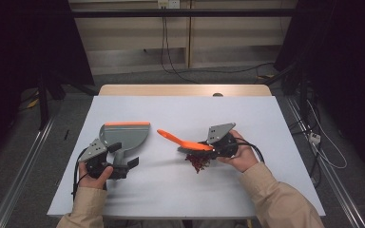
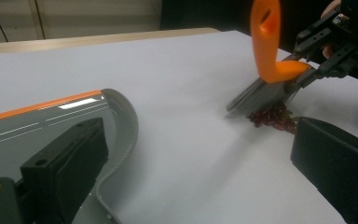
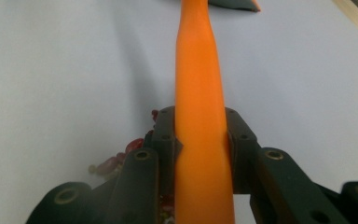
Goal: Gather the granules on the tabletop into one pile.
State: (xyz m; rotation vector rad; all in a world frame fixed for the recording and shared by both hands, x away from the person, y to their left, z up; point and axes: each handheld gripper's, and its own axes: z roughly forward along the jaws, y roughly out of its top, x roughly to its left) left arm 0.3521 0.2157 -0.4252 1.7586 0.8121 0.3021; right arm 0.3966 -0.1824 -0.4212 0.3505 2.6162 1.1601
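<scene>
A grey dustpan (image 1: pixel 126 134) with an orange front lip lies flat on the white table (image 1: pixel 180 111), its handle pointing toward the person. My left gripper (image 1: pixel 124 155) stands open, one jaw on each side of that handle. In the left gripper view the dustpan (image 2: pixel 51 116) lies by the left jaw, and the left gripper (image 2: pixel 200 130) shows a wide gap between its jaws. My right gripper (image 1: pixel 204 146) is shut on an orange brush (image 1: pixel 180 140). The brush's grey bristles rest on a small pile of dark red bits (image 1: pixel 198 163). From the right gripper (image 3: pixel 200 116) the brush handle (image 3: pixel 199 84) runs straight ahead, with red bits (image 3: pixel 121 154) to its lower left.
A wooden table edge (image 1: pixel 185 89) shows behind the white top. Black cables (image 1: pixel 168 57) hang from the back wall to the floor, and dark frame posts (image 1: pixel 43 95) stand at both sides. Bare white surface (image 2: pixel 186 70) lies between the dustpan and the brush.
</scene>
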